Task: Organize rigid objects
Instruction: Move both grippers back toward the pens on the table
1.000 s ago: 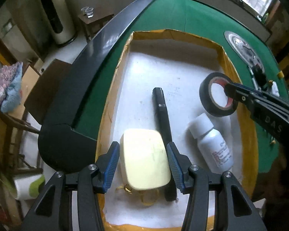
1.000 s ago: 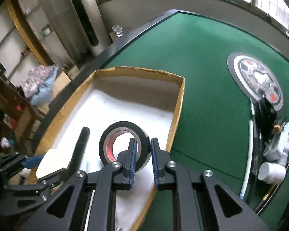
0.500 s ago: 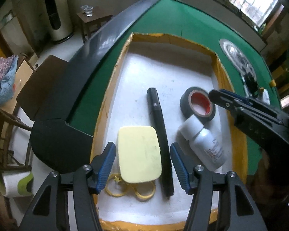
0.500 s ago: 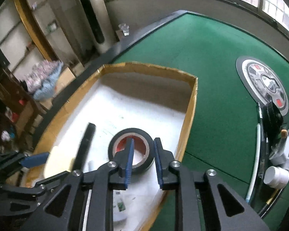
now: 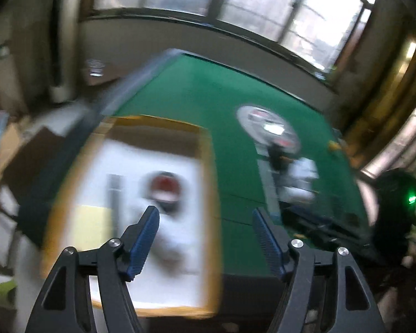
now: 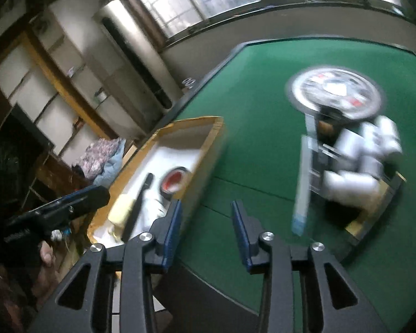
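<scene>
The cardboard box (image 5: 208,183) with a white lining holds a yellow block (image 5: 91,227), a black pen (image 5: 114,191), a black tape roll (image 5: 165,188) with a red core and a white bottle (image 5: 166,238). All of it is blurred. My left gripper (image 5: 204,212) hangs above the box's right wall, its jaws opening wide with nothing between them. My right gripper (image 6: 206,204) is over the green felt just right of the box (image 6: 205,149), jaws opening and empty. The tape roll (image 6: 174,181) lies in the box, apart from both grippers.
A round grey disc (image 6: 335,91) is set in the green table (image 6: 252,127). Beside it lies a pile of white containers (image 6: 360,161) on a tray with a long pale strip (image 6: 302,180). The table's dark rim runs along the near edge. A hand shows at lower left.
The right gripper let go of the tape roll, which now lies in the box. Both grippers pulled back and swung right, away from the box. The left jaws widened off the yellow block.
</scene>
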Available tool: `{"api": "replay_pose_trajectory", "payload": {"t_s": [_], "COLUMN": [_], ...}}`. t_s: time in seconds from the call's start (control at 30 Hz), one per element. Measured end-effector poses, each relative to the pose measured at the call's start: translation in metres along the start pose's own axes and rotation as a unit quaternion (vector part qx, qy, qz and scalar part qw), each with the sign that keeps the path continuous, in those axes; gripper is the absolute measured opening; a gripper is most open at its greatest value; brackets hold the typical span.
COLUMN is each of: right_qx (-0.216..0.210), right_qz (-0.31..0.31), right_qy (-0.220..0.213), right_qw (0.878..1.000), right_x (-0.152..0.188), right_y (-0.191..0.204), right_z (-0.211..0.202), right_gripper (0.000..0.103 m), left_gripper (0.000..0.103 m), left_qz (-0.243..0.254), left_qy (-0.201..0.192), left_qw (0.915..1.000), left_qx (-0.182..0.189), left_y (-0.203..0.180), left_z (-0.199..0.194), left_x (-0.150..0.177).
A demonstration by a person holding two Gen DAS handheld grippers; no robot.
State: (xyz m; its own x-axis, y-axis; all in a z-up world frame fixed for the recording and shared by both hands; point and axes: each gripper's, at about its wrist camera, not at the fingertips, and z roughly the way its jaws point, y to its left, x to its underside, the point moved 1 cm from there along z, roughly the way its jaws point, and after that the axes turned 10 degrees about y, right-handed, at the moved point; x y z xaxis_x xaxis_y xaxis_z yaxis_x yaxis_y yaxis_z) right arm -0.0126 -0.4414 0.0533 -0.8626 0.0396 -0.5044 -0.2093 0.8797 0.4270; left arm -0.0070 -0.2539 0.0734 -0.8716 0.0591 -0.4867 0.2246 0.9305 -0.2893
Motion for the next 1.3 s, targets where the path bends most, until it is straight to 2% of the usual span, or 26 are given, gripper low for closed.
{"api": "replay_pose_trajectory", "payload": {"t_s": [0.1, 0.2, 0.27, 0.33, 0.53, 0.8, 1.0, 1.17, 1.3], "right_qx": [0.008, 0.036, 0.053, 0.070, 0.083, 0.079, 0.076, 0.074, 0.086], "right_qz": [0.030, 0.065, 0.086, 0.115, 0.157, 0.166, 0.171, 0.176, 0.180], "right_qy": [-0.009, -0.021, -0.029, -0.036, -0.052, -0.048, -0.048, -0.058, -0.057], "right_qw": [0.999, 0.997, 0.994, 0.990, 0.983, 0.982, 0.981, 0.980, 0.978], "right_x": [0.018, 0.033, 0.040, 0.047, 0.069, 0.070, 0.071, 0.072, 0.069], "right_y": [-0.035, -0.071, -0.089, -0.111, -0.144, -0.164, -0.171, -0.180, -0.188], "right_z": [-0.027, -0.053, -0.065, -0.078, -0.102, -0.106, -0.106, -0.113, -0.112], "right_gripper": [0.036, 0.036, 0.036, 0.036, 0.038, 0.039, 0.039, 0.039, 0.039], "left_gripper": [0.073, 0.073, 0.073, 0.073, 0.073, 0.073, 0.073, 0.073, 0.073], "left_qz": [0.042, 0.075, 0.094, 0.106, 0.150, 0.162, 0.161, 0.163, 0.158], "left_qy": [0.011, 0.013, 0.023, 0.036, 0.050, 0.067, 0.079, 0.071, 0.083], "left_qw": [0.9987, 0.9970, 0.9951, 0.9933, 0.9871, 0.9841, 0.9836, 0.9839, 0.9838], "left_qx": [0.027, 0.017, 0.023, 0.029, 0.027, 0.026, 0.022, 0.018, 0.017], "left_y": [-0.046, -0.081, -0.104, -0.116, -0.158, -0.174, -0.177, -0.178, -0.175], "left_z": [0.015, 0.025, 0.034, 0.038, 0.050, 0.062, 0.071, 0.072, 0.080], "left_x": [0.005, 0.008, 0.010, 0.016, 0.027, 0.036, 0.037, 0.038, 0.039]}}
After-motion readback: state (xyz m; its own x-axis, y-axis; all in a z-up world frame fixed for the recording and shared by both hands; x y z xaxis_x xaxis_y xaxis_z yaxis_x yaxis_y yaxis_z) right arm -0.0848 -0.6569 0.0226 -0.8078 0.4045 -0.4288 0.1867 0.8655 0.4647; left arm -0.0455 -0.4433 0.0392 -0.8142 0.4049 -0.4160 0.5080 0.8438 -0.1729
